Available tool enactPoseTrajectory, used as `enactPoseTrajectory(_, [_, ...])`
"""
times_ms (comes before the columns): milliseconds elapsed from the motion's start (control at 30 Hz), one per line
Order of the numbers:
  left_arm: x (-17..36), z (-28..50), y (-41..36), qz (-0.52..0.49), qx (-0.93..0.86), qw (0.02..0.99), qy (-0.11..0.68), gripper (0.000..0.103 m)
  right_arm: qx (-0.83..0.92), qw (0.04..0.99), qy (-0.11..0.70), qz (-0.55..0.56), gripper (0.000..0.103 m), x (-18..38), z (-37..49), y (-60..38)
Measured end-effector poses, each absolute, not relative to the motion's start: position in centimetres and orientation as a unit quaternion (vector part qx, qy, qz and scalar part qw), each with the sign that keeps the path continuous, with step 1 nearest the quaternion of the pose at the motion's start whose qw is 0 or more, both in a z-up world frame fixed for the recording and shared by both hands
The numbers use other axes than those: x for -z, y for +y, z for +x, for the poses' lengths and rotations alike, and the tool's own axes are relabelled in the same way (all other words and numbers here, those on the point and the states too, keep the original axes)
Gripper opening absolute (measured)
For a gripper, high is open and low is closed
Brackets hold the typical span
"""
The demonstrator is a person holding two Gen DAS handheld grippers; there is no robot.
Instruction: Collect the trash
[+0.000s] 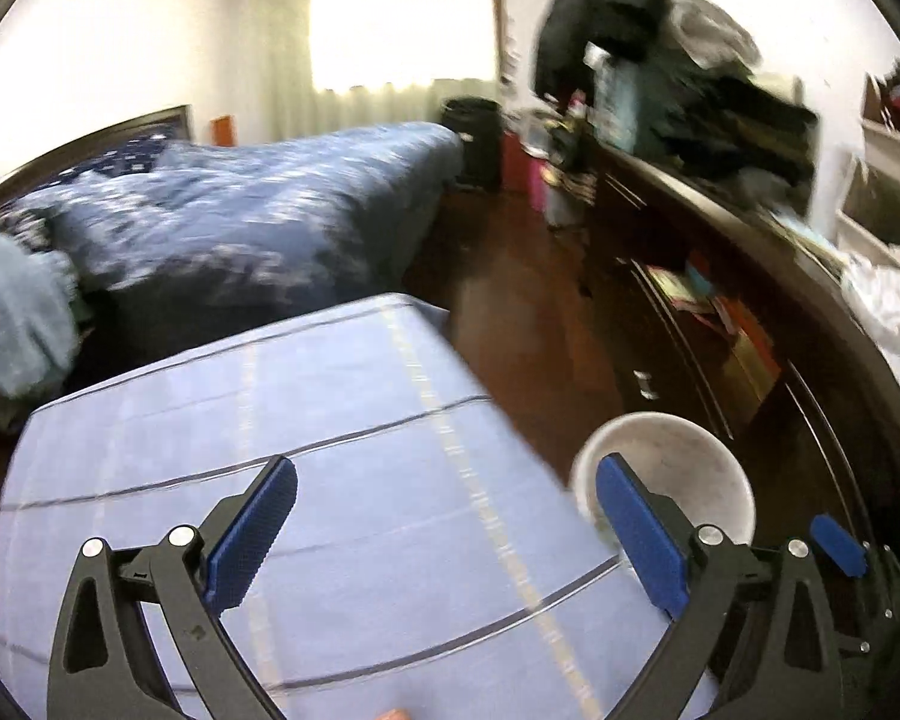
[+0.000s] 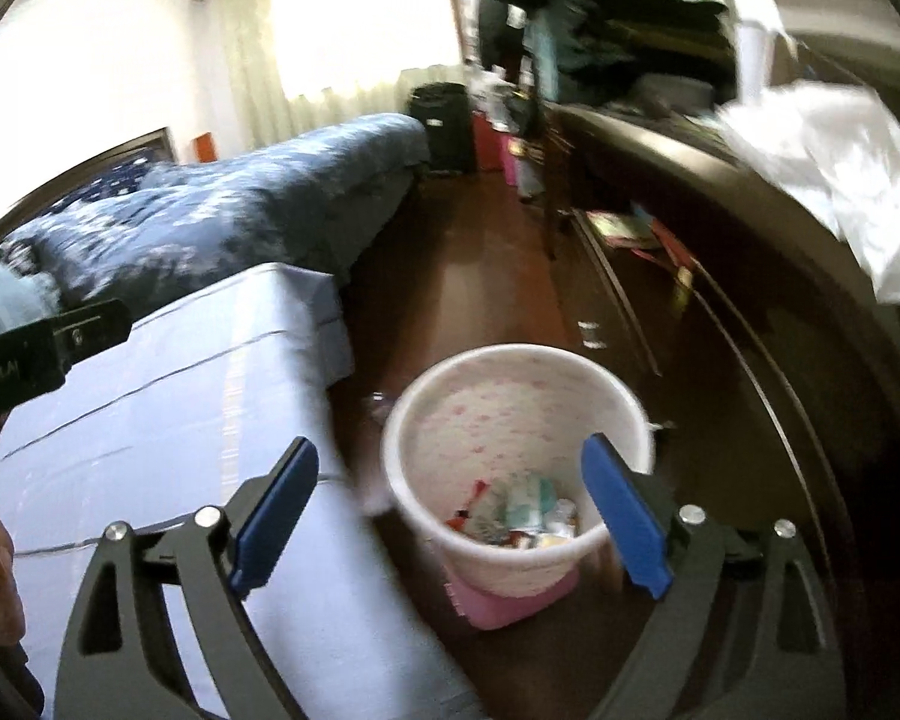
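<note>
One round white bin [image 2: 519, 420], crumpled trash [image 2: 522, 513]

The pale blue striped cloth cover [image 1: 306, 420] at 9 o'clock looks matt and smooth. The white round plastic bin [image 2: 513, 420] at 6 o'clock has a dull, speckled inside wall. Dark brown wooden floor [image 2: 450, 300] and the dark wooden dresser [image 2: 750, 312] at 3 o'clock shine glossy. Crumpled white cloth [image 2: 840, 180] lies soft.

We see a bed with a navy patterned duvet [image 1: 240, 210], a pale blue striped cloth [image 1: 306, 480] nearer, a dark wooden dresser [image 1: 720, 324], sunlit curtains [image 1: 396, 18] behind.
</note>
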State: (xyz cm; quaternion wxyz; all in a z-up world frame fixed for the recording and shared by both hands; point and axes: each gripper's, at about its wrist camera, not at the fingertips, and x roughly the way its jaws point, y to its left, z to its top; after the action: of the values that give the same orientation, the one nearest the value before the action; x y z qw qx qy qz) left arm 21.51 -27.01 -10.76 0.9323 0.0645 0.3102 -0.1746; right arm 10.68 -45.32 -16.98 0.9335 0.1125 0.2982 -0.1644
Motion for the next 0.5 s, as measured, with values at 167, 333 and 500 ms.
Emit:
enactPoseTrajectory(167, [9.5, 18.9, -20.2, 0.044, 0.115, 0.949, 0.29, 0.099, 0.104, 0.949, 0.284, 0.085, 0.094, 15.0, 10.5, -39.0])
enactPoseTrajectory(333, [8.3, 15.1, -12.6, 0.0, 0.055, 0.961, 0.273, 0.099, 0.052, 0.954, 0.283, 0.081, 0.095, 13.5, 9.1, -33.1])
enactPoseTrajectory(500, [6.9, 9.8, -6.2, -0.039, -0.004, 0.965, 0.258, 0.099, 0.016, 0.959, 0.277, 0.063, 0.099, 12.2, 5.6, -27.6])
